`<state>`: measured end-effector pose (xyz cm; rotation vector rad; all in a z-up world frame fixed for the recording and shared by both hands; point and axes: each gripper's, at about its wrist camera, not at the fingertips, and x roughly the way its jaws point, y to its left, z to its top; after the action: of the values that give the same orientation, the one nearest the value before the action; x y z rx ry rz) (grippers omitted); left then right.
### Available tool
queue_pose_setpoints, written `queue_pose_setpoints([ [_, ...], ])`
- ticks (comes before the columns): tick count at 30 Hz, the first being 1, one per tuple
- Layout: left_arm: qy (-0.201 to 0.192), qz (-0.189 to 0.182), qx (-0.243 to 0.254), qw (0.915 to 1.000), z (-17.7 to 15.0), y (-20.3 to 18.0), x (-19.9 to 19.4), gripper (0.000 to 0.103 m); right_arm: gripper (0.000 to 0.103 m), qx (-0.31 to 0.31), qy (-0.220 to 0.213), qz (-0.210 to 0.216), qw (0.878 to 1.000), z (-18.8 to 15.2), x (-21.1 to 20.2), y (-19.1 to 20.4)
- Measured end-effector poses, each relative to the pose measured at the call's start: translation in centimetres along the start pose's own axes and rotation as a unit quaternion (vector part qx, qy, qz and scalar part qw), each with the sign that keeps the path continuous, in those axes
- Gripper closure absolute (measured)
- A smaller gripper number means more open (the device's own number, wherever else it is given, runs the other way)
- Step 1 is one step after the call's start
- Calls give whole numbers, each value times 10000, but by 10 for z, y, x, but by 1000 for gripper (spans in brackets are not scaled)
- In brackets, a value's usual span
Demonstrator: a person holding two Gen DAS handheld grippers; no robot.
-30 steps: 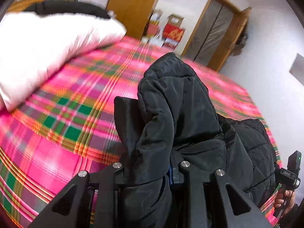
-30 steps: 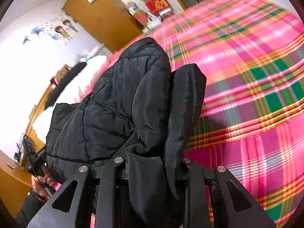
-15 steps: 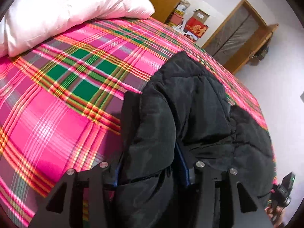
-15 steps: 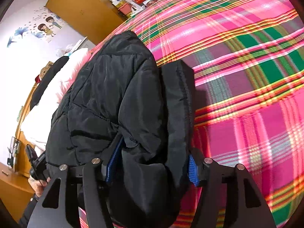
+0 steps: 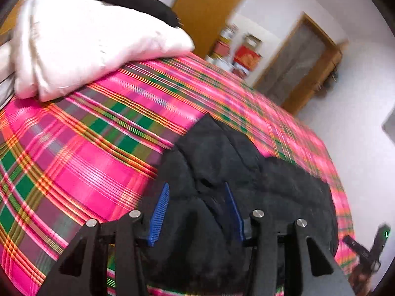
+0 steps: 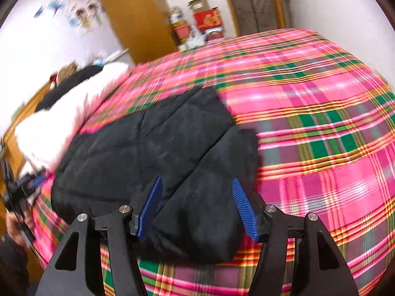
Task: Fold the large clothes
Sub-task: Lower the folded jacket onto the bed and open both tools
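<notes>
With my left gripper [image 5: 196, 212] and right gripper [image 6: 197, 207] both spread wide around the black jacket [image 6: 153, 148] on the bed [image 6: 308, 113], I back straight out so the 2 folded layers lie flat.

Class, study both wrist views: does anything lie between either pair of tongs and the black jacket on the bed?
Nothing visible does. The left tongs and the right tongs both stand open directly over the black jacket, which lies on the plaid bedspread. The white pillow sits well off to the side.
</notes>
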<state>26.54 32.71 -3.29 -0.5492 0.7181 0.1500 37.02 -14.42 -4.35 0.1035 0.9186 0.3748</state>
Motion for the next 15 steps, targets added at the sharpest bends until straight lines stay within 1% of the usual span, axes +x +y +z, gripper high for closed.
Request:
queue_pose_setpoints([
  [2, 338, 148, 355, 9987, -10, -12, 20, 55, 43, 35, 318, -92, 9994, -8, 22, 0],
  [3, 512, 222, 384, 9977, -14, -14, 30, 55, 43, 37, 385, -149, 9991, -9, 30, 0],
  [5, 624, 404, 405, 9964, -19, -18, 37, 56, 43, 49, 389, -207, 9990, -9, 29, -2],
  [6, 567, 441, 437, 9965, -21, -22, 34, 57, 43, 48, 348, -212, 9992, -8, 24, 0],
  [8, 456, 345, 524, 9970, -22, -32, 22, 57, 43, -11, 283, -188, 9994, -6, 12, 5],
  [9, 397, 374, 623, 9966, -24, -39, 13, 57, 43, -51, 247, -209, 9995, -6, 5, 7],
  [11, 255, 405, 801, 9956, -29, -52, -6, 57, 43, -62, 160, -230, 9996, -9, -14, 11],
  [15, 44, 416, 978, 9943, -45, -80, -51, 56, 43, -27, -76, -115, 9999, -24, -58, 26],
])
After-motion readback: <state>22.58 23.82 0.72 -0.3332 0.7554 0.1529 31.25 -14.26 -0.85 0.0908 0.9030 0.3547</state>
